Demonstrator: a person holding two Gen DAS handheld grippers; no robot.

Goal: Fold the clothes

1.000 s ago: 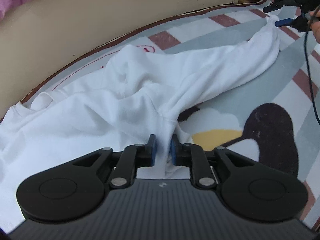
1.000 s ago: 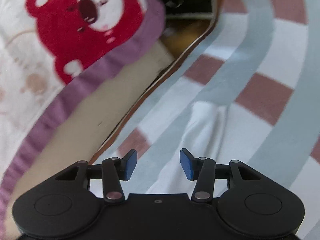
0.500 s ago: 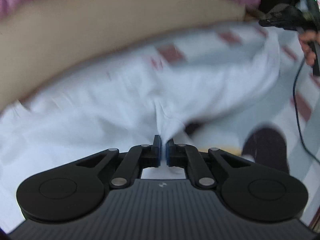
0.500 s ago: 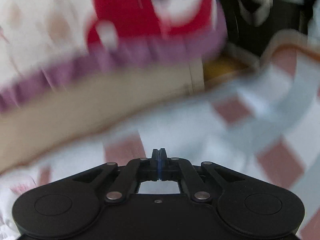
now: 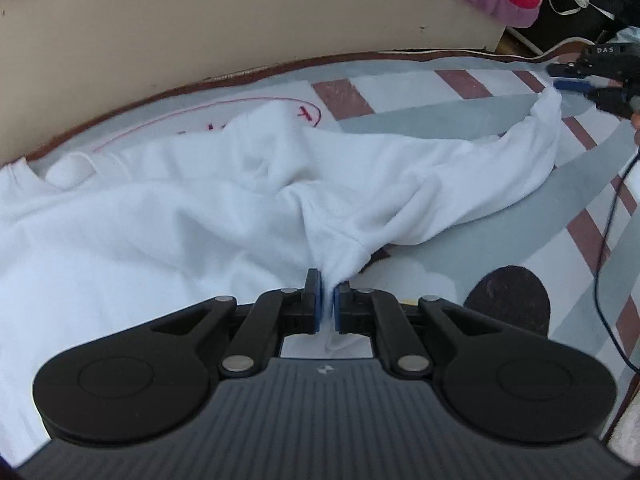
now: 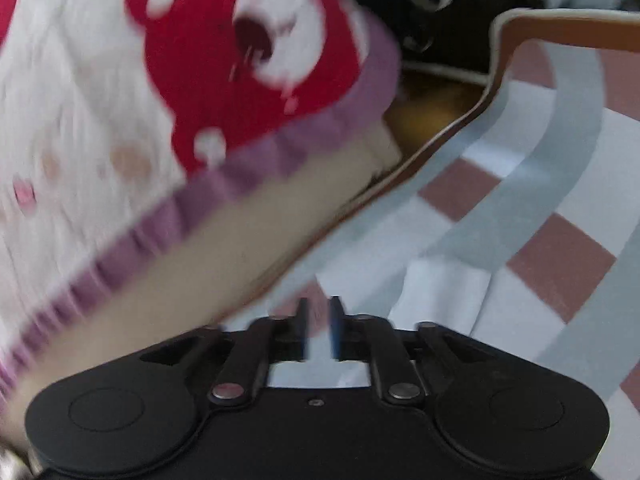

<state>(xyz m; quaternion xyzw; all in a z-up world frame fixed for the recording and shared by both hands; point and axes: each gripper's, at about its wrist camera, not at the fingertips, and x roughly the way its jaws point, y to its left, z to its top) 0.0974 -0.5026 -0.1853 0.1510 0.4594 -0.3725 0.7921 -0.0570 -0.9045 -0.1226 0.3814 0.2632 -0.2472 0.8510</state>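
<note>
Left claw (image 5: 328, 304) clenched on the white shirt (image 5: 180, 220); your right claw (image 6: 319, 330) opening, empty; shirt still rumpled on the mat (image 5: 460, 128), no fold yet.

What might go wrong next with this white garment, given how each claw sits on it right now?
1. The left claw pinches only a small bunched fold of the white garment; a pull may slip it free.
2. The right claw is opening, with nothing visibly between its pads, so the sleeve end may drop.
3. The body lies crumpled, so folding now would likely trap wrinkles.
</note>
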